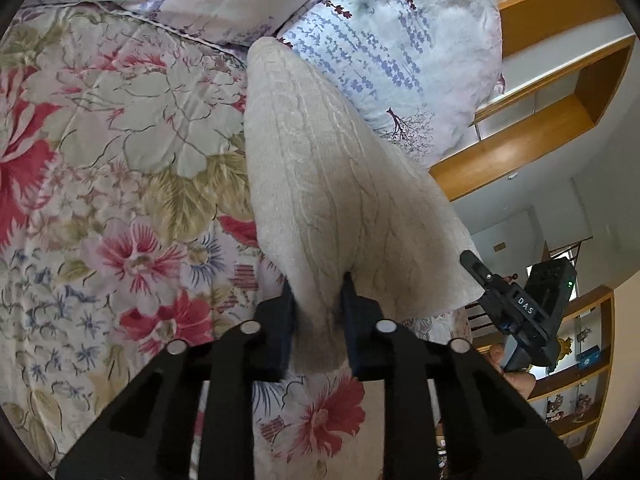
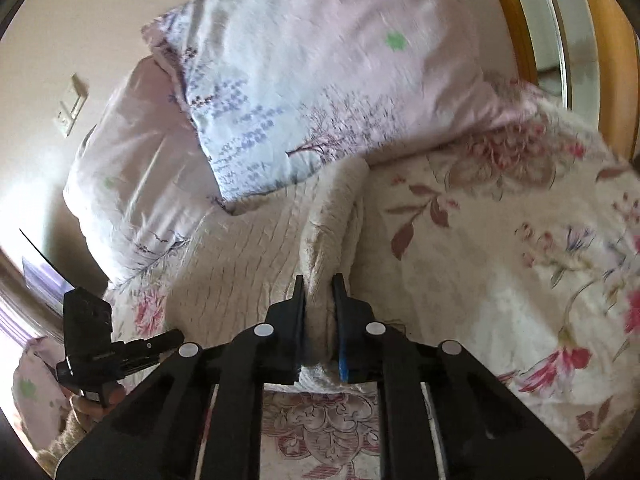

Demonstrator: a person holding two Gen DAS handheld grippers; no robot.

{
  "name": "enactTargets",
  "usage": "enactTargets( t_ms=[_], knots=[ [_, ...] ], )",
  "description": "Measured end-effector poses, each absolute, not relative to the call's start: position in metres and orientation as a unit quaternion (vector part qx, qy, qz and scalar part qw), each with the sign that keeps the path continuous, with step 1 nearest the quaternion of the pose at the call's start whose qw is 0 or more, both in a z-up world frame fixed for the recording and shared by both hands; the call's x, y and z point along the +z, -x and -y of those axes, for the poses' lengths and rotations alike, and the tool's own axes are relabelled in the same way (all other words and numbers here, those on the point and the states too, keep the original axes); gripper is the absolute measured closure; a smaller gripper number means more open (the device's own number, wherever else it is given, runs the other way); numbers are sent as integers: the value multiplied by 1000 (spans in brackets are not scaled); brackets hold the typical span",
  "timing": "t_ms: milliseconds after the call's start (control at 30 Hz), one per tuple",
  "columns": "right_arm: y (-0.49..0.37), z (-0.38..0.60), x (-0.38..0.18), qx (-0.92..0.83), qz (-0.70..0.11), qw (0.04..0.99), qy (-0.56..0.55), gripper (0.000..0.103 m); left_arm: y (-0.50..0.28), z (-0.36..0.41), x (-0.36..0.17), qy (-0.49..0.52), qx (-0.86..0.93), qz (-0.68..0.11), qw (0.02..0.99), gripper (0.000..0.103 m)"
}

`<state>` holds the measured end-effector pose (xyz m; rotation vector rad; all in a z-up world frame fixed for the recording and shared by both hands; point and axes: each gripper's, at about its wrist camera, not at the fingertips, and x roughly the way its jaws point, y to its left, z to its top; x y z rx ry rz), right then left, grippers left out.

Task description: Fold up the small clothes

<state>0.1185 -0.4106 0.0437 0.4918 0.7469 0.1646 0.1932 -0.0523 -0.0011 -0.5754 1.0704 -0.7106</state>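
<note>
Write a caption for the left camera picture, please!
Left tongs pinch a cream knit above the flowery quilt.

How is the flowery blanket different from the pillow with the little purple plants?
The blanket has big red and pink flowers; the pillow has small purple sprigs on pale cloth. The blanket lies flat and quilted; the pillow is puffy and smooth. The cream knitted garment touches both. Both are flowery bedding.

A floral quilt (image 1: 120, 152) lies under lavender-print pillows (image 1: 392, 64), beside wooden shelves (image 1: 560, 92).
</note>
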Motion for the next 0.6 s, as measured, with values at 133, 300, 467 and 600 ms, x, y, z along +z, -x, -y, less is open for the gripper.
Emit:
enactTargets(
  t_ms=[133,300,467,600],
  knots=[
    [-122,411,20,47,-401,889,-216,91,-187,50,-5,264,-326,-490,764,86],
    [-124,421,-4,43,-407,877,-251,90,-183,52,-11,261,-322,-489,767,85],
    [-126,427,7,49,-415,868,-267,67,-186,49,-8,262,-318,-506,758,70],
    [-139,445,25,56,-382,865,-320,47,-195,41,5,275,-301,-495,767,42]
  ],
)
